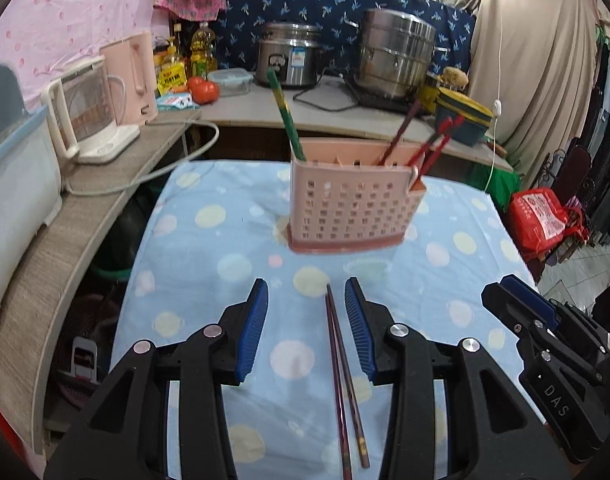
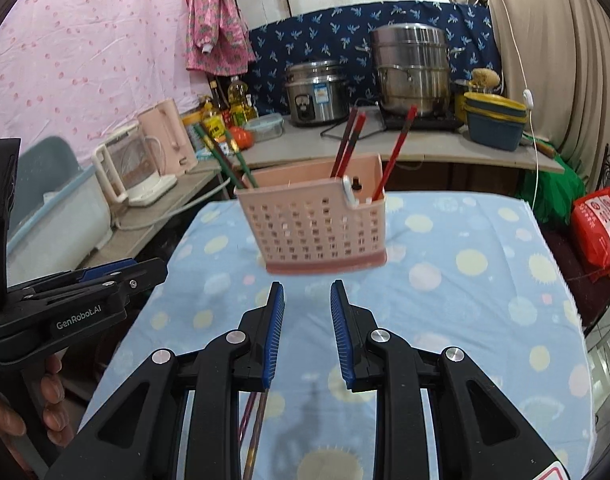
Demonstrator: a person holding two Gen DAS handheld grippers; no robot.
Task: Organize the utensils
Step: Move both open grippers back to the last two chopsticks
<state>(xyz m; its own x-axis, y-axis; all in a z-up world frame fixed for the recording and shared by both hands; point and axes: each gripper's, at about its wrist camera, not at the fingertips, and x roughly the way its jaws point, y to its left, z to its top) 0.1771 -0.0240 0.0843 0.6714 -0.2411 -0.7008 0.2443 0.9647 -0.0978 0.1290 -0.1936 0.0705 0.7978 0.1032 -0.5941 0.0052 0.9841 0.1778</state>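
Observation:
A pink perforated utensil holder (image 1: 351, 204) stands on the blue dotted cloth (image 1: 209, 240); it also shows in the right wrist view (image 2: 317, 224). It holds green chopsticks (image 1: 285, 116) on its left side and red chopsticks (image 1: 429, 144) on its right side. A dark red pair of chopsticks (image 1: 343, 376) lies on the cloth between the fingers of my open left gripper (image 1: 307, 328). In the right wrist view this pair (image 2: 255, 432) lies under the left finger of my open, empty right gripper (image 2: 307, 332).
A counter on the left holds a glass kettle (image 1: 87, 116) and a pink kettle (image 1: 135, 76). The back counter holds a rice cooker (image 1: 289, 56), a steel steamer pot (image 1: 397, 56) and stacked bowls (image 1: 463, 114). A red bag (image 1: 541, 216) sits right of the table.

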